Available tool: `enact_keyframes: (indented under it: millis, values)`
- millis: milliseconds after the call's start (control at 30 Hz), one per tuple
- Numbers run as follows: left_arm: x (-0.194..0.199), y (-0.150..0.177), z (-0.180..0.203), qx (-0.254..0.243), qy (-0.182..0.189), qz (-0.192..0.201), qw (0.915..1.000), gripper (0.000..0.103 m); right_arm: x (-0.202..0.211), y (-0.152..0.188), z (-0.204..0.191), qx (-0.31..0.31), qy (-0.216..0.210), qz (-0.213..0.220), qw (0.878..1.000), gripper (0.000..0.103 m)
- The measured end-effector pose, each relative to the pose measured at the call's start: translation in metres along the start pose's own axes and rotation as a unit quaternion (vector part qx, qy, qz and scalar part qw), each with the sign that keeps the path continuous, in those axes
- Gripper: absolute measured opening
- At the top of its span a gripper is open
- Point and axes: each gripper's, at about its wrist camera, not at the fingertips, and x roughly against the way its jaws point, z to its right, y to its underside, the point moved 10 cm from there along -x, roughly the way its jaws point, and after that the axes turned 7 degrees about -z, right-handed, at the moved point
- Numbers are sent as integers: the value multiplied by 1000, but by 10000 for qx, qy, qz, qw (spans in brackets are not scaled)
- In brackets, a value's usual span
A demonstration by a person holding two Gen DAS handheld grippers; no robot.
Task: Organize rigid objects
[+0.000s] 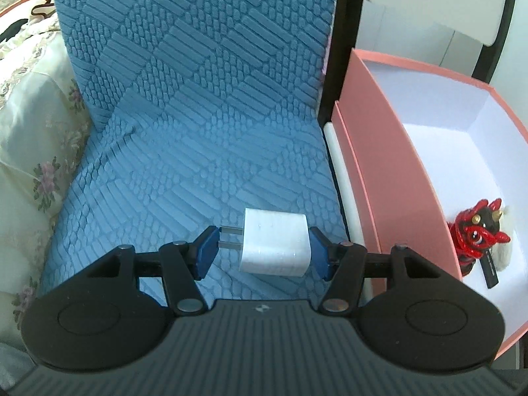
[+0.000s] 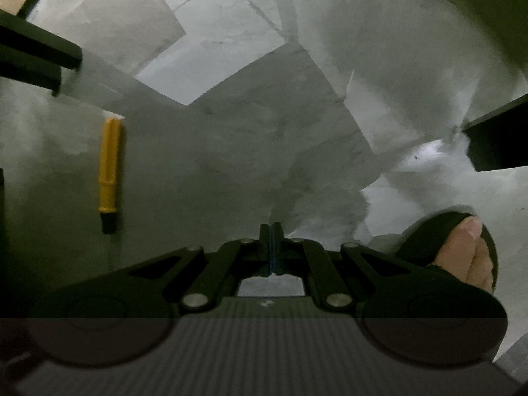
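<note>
1. The white, rounded-cube plastic wall charger with two flat metal prongs [image 1: 275, 242] sits crosswise between the blue pads of the left gripper [image 1: 264, 252], prongs pointing at the left pad.
2. The left gripper is clamped on this charger: the right pad presses its flat end and the left pad meets the prong tips.
3. Directly beyond and beneath the left gripper spreads a blue quilted fabric cushion with a woven-block pattern [image 1: 198, 99]; whether the charger touches it or hangs just above cannot be told.
4. To the right of the left gripper stands a pink cardboard box with a white interior [image 1: 379, 151], open at the top.
5. Inside that box, near its closer end, lies a red and black horned demon figurine with a white furry tuft [image 1: 478, 234].
6. To the left of the left gripper lies a cream floral cloth [image 1: 36, 138].
7. The right gripper [image 2: 271, 250] is fully closed, pads together, holding nothing.
8. Ahead and to its left, a yellow plastic stick with a black tip [image 2: 109, 171] lies on a grey surface [image 2: 231, 171], well apart from its fingers.
9. A gloved thumb [image 2: 468, 250] shows at the right gripper's right side.
</note>
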Motion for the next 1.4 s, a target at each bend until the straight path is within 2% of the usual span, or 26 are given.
enact_keyframes:
  millis: [167, 233, 333, 367, 400, 467, 600, 800, 900, 1167, 1267, 1400]
  values:
    - [2, -4, 10, -137, -73, -45, 9999, 64, -2, 4, -4, -341, -583, 23, 9977, 5]
    - [3, -6, 11, -160, -72, -31, 9998, 64, -3, 3, -16, -300, -891, 45, 9956, 6]
    - [4, -9, 9, -167, -109, -3, 9998, 64, -2, -8, -38, -142, -1137, 214, 9932, 7]
    - [4, -9, 6, -144, -124, -9, 9998, 64, -3, -11, -47, -124, -1222, 233, 9922, 12]
    - [3, -9, 3, -107, -134, -19, 9999, 64, -5, -14, -54, -125, -1276, 254, 9914, 28]
    - [2, -10, -3, -58, -150, -37, 9999, 64, -5, -22, -68, -114, -1311, 382, 9906, 47]
    - [0, -14, -15, -11, -203, -35, 9998, 64, -8, -35, -95, 3, -1315, 628, 9893, 47]
    - [-2, -20, -28, 43, -280, -5, 9996, 64, -12, -46, -124, 474, -855, 854, 9915, 46]
    - [-4, -22, -32, 23, -347, -31, 9994, 64, -20, -52, -134, 841, -279, 902, 9920, 46]
    - [-12, -21, -25, -69, -375, -104, 9992, 64, -37, -59, -151, 1386, 315, 633, 9878, 49]
    - [-13, -20, -17, -144, -362, -118, 9992, 64, -39, -55, -153, 1593, 594, 570, 9838, 41]
    - [-9, -22, -9, -210, -343, -79, 9992, 64, -42, -58, -151, 1466, 584, 378, 9868, 19]
